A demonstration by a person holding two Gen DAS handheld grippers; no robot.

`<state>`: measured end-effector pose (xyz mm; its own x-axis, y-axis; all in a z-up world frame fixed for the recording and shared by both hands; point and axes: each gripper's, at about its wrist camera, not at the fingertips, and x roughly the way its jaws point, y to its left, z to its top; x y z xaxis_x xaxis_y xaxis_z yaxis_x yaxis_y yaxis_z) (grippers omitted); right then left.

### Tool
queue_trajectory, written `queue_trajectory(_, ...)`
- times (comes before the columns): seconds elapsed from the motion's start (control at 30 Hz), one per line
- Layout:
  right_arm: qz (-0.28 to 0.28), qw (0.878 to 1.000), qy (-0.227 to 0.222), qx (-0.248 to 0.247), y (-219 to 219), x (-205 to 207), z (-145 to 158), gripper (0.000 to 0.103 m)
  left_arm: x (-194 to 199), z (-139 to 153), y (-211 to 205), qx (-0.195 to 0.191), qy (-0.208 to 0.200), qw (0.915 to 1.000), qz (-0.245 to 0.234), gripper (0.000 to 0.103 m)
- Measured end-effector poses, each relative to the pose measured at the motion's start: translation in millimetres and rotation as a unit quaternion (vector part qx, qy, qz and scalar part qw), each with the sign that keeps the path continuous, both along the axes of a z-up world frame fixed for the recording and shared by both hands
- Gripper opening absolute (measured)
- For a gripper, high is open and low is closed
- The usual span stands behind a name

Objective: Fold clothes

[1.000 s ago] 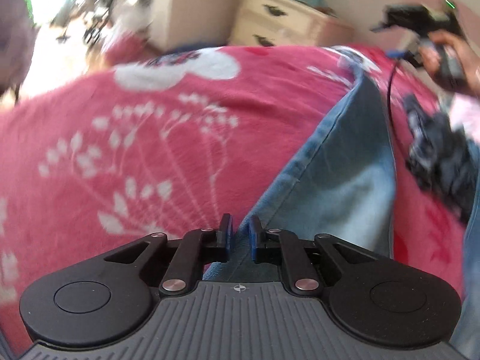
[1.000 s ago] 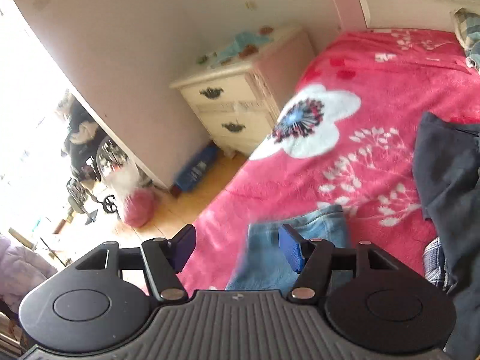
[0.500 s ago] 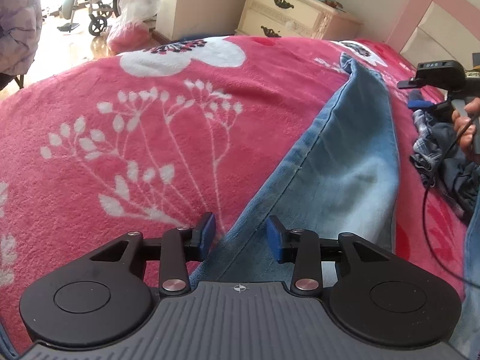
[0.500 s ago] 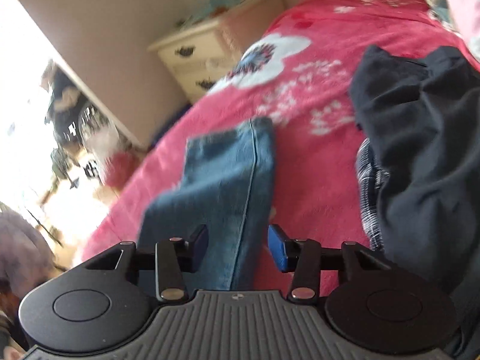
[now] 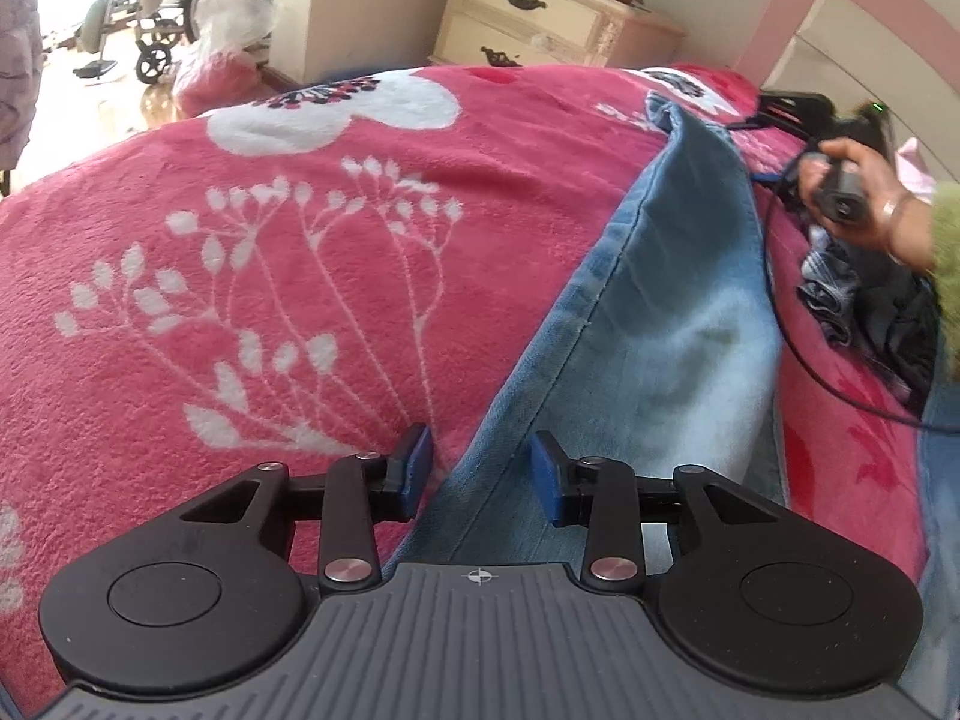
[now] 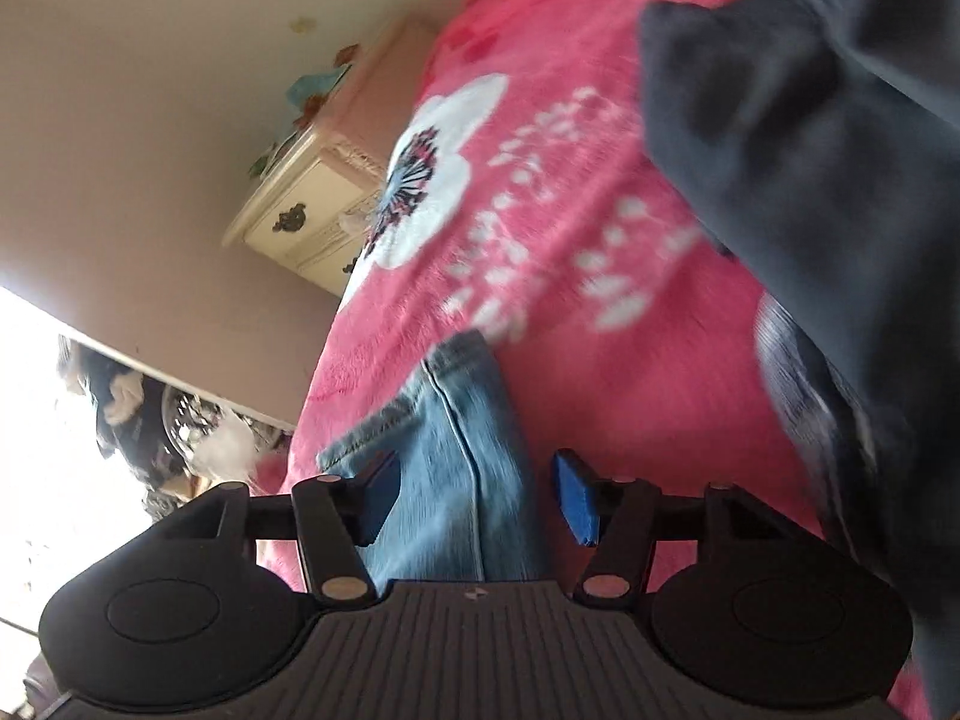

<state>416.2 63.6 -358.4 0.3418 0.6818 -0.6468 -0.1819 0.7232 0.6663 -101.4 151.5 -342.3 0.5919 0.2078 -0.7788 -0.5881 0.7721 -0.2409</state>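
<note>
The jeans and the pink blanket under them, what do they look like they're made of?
The jeans look like faded blue denim: a stitched side seam and pale worn patches. The pink blanket looks like plush fleece, probably synthetic: a short fuzzy matte nap with white flower prints. Neither fibre can be told for certain.

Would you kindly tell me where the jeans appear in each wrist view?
Left wrist: jeans run from lower centre up to the right.
Right wrist: jeans sit bottom centre, between the open fingers.
Shared landmark: cream dresser beside the bed.
</note>
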Motion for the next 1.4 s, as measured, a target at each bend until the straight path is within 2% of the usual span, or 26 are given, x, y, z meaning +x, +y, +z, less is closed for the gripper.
queue_trajectory(0.13,0.025,0.999,-0.029,-0.022,12,11,1,0.058,-7,0,-2,0.003,-0.002,1.0000,-0.008,0.035)
queue_trajectory(0.2,0.043,0.997,-0.055,-0.034,17,9,5,0.045,-10,0,-3,0.007,0.000,0.9999,-0.009,0.033)
queue_trajectory(0.27,0.065,0.993,-0.083,-0.055,22,2,11,0.015,-10,1,-5,0.010,0.003,0.9999,-0.007,0.033)
queue_trajectory(0.33,0.082,0.986,-0.126,-0.072,27,-7,22,0.005,-8,1,-6,0.010,0.006,0.9999,0.000,0.033)
queue_trajectory(0.37,0.090,0.981,-0.160,-0.069,27,-13,31,0.004,-7,1,-6,0.009,0.007,0.9999,0.002,0.033)
queue_trajectory(0.43,0.095,0.965,-0.237,-0.064,26,-27,49,0.003,-7,1,-6,0.011,0.008,0.9999,0.002,0.033)
queue_trajectory(0.5,0.079,0.952,-0.282,-0.093,26,-33,55,0.003,-7,1,-6,0.012,0.010,0.9999,0.002,0.033)
queue_trajectory(0.53,0.068,0.950,-0.283,-0.112,27,-32,52,0.004,-6,1,-7,0.012,0.011,0.9999,0.002,0.033)
queue_trajectory(0.6,0.056,0.957,-0.240,-0.150,28,-22,33,0.009,-6,1,-7,0.014,0.013,0.9998,0.002,0.033)
queue_trajectory(0.63,0.053,0.959,-0.209,-0.185,30,-18,21,0.026,-6,1,-7,0.014,0.014,0.9998,0.002,0.033)
queue_trajectory(0.67,0.048,0.959,-0.189,-0.206,29,-16,13,0.030,-5,1,-7,0.015,0.014,0.9998,0.002,0.033)
queue_trajectory(0.7,0.040,0.961,-0.186,-0.199,24,-16,11,0.031,-5,1,-7,0.015,0.015,0.9998,0.002,0.033)
queue_trajectory(0.73,0.028,0.961,-0.200,-0.188,18,-19,14,0.039,-5,1,-8,0.016,0.015,0.9998,0.002,0.033)
queue_trajectory(0.77,0.008,0.957,-0.221,-0.188,13,-23,20,0.042,-6,1,-8,0.016,0.015,0.9998,0.002,0.033)
queue_trajectory(0.8,-0.006,0.954,-0.237,-0.181,8,-27,27,0.042,-6,1,-8,0.017,0.015,0.9998,0.001,0.033)
queue_trajectory(0.9,0.006,0.962,-0.252,-0.109,-4,-41,47,0.042,-7,1,-7,0.015,0.013,0.9998,-0.001,0.033)
queue_trajectory(1.0,0.120,0.962,-0.228,-0.093,14,-56,50,0.041,-8,1,-4,0.006,0.009,0.9999,0.001,0.033)
queue_trajectory(1.3,0.206,0.935,-0.230,-0.176,86,-85,4,0.039,-8,0,-4,0.009,0.007,0.9999,-0.007,0.033)
queue_trajectory(1.4,0.163,0.947,-0.233,-0.150,76,-84,18,0.039,-9,0,-4,0.008,0.004,0.9999,-0.007,0.033)
